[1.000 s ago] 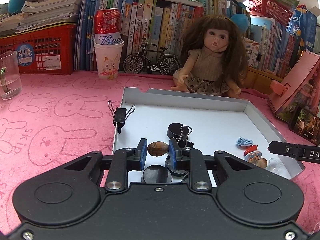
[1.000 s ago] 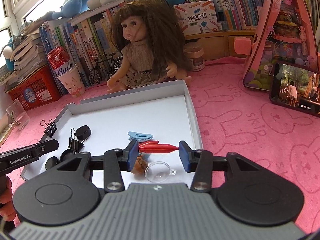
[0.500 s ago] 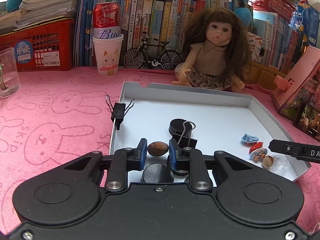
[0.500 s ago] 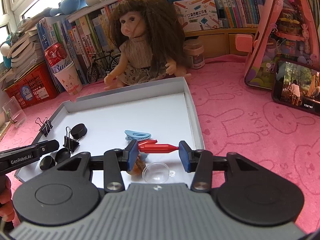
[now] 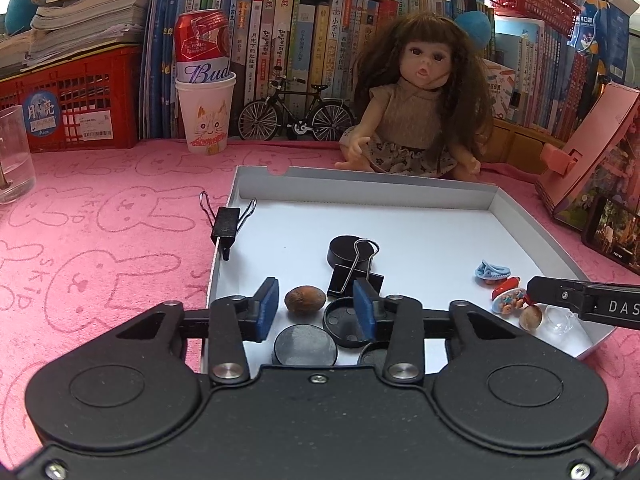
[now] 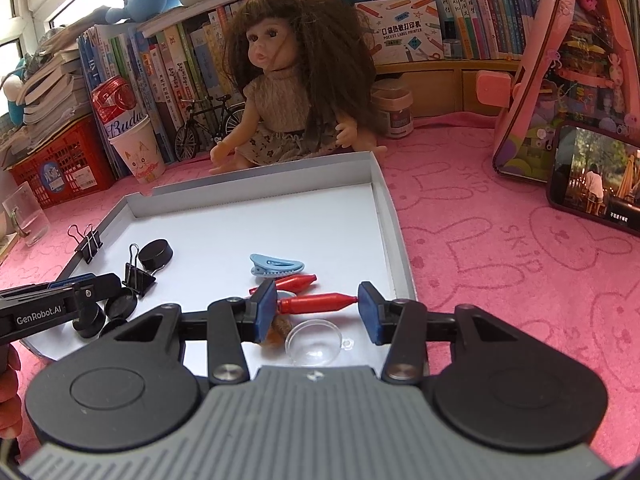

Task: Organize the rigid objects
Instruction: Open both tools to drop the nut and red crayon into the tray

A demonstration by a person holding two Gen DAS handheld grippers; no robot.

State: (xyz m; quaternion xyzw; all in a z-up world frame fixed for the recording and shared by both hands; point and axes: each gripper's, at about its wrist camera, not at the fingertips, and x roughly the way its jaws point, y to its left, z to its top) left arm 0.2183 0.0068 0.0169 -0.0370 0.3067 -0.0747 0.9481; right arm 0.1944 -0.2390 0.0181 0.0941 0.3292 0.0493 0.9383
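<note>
A shallow white tray [image 5: 360, 192] lies on the pink cloth. My left gripper [image 5: 316, 310] stands open over its near left corner, apart from the brown nut [image 5: 305, 299] between its pads. Black round caps [image 5: 305, 346] and a binder clip [image 5: 356, 276] lie beside it. My right gripper [image 6: 318, 310] is shut endwise on a red clip [image 6: 316, 303] above the tray's [image 6: 390, 216] near right corner. A second red clip [image 6: 294, 282], a blue hair clip [image 6: 276, 266], a clear dome [image 6: 314, 342] and a small brown shell [image 6: 276, 328] lie there.
A doll [image 5: 416, 112] sits behind the tray. A second binder clip [image 5: 226, 222] is on the tray's left rim. A paper cup with a can [image 5: 206, 112], a red basket [image 5: 68, 108], a glass [image 5: 14, 156] and books line the back. A phone [image 6: 596, 176] stands at right.
My left gripper has opened and let go of the brown nut, which now lies in the tray. The right gripper still holds the red clip, with little movement.
</note>
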